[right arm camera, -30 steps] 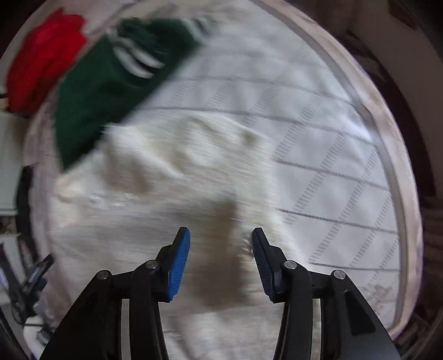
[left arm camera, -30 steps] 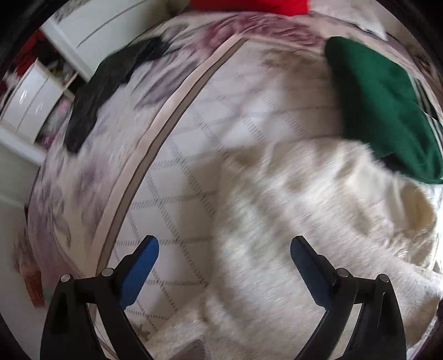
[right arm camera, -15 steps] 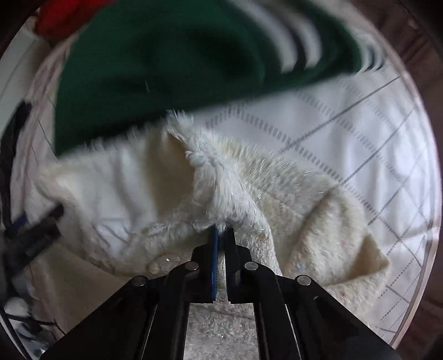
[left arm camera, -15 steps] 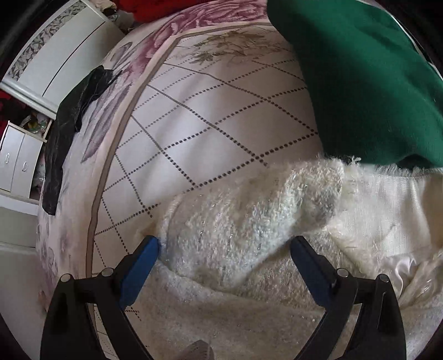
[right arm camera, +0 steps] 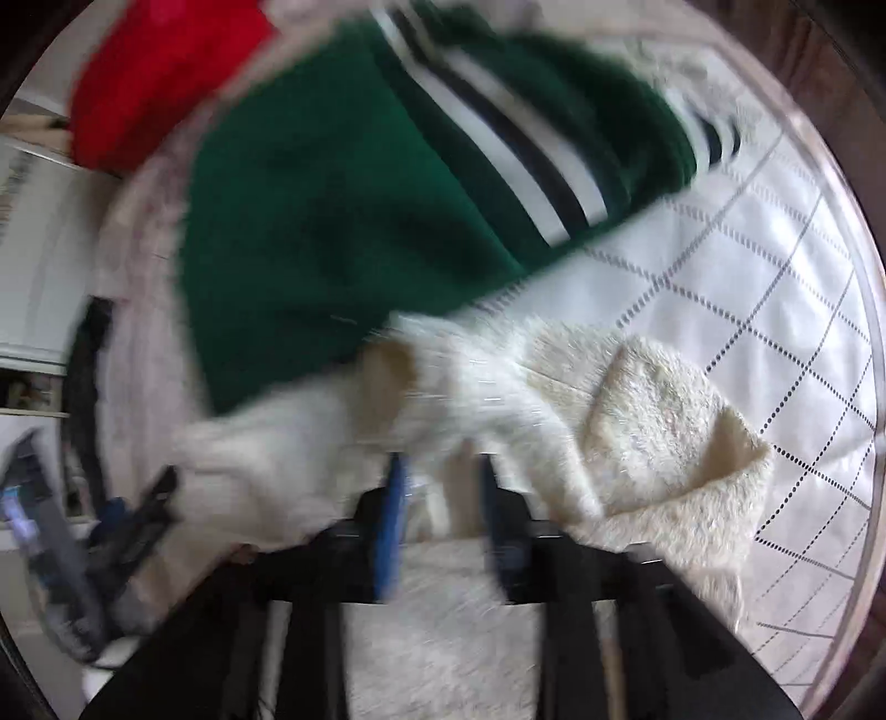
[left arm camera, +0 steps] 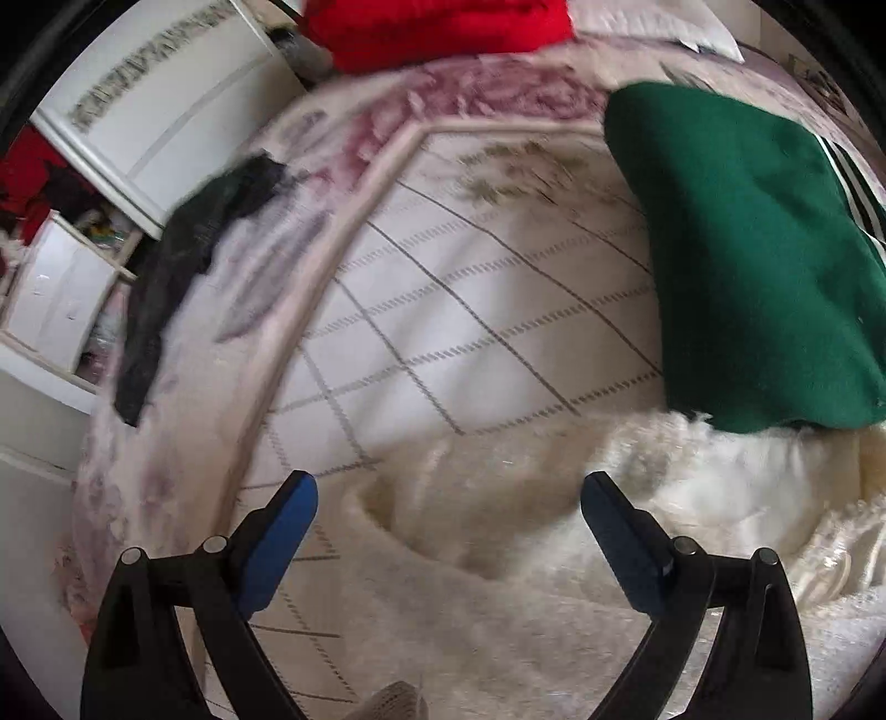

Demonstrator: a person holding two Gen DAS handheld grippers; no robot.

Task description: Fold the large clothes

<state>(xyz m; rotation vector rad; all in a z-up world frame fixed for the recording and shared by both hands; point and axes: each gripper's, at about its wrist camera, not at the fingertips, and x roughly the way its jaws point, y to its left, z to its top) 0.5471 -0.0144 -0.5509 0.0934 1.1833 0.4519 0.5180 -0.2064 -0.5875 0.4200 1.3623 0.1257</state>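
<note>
- Left gripper (left arm camera: 448, 509): jaws spread wide, nothing between the blue pads; it hovers over the near edge of the cream fleece garment (left arm camera: 554, 554).
- Right gripper (right arm camera: 440, 487): jaws partly apart, a narrow gap between them with fleece bunched in it. Frame is motion-blurred; cannot tell whether the pads actually pinch the fabric.
- Cream fleece garment (right arm camera: 637, 432) lies rumpled on the bedspread (left arm camera: 443, 310), white with a dotted diamond grid and a floral border. One flap sits doubled over on the right side in the right wrist view.
- Green sweater (right arm camera: 343, 221) with white and dark stripes lies just beyond the fleece; the fleece's far edge touches it.
- Red garment (left arm camera: 437, 25) at the far end of the bed, near a pillow (left arm camera: 659, 22).
- Black garment (left arm camera: 188, 266) draped along the bed's left border, beside a white cabinet (left arm camera: 160, 105).
</note>
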